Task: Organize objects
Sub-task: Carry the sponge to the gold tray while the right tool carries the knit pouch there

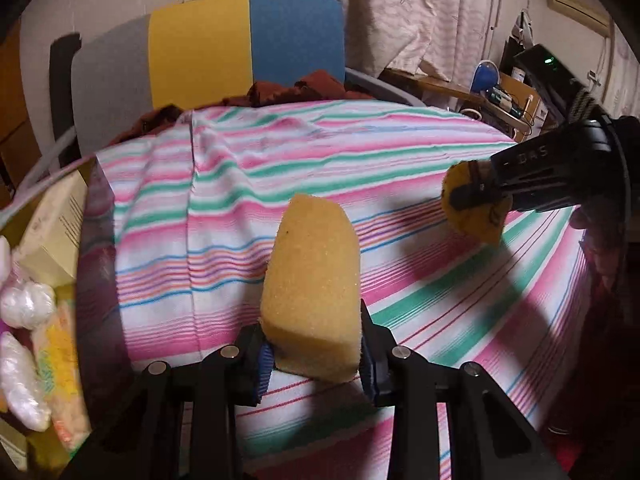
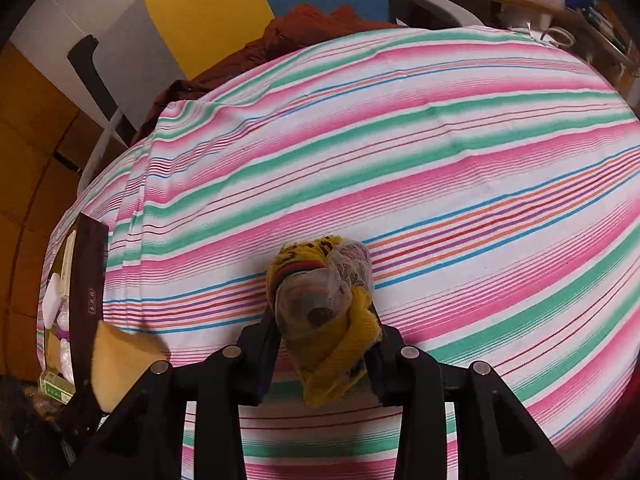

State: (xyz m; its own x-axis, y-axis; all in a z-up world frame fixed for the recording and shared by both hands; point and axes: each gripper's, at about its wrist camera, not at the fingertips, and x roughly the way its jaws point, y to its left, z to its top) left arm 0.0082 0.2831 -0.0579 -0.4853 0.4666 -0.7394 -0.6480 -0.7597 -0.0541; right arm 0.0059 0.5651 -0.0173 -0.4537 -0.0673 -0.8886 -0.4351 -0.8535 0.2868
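Left wrist view: left tool [image 1: 314, 354] grips a sponge [image 1: 312, 296] at frame centre, lifted toward the box [image 1: 52, 232] lower left; right tool [image 2: 326, 346] clasps a yellow bundle [image 2: 328, 320] above the tabletop [image 2: 440, 160].

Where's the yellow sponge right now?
The yellow sponge is clamped in the left gripper, held above the striped cloth, just right of the box of items.

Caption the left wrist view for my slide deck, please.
Left gripper clamps a yellow sponge above the striped tablecloth, while the right gripper holds a yellow bundle.
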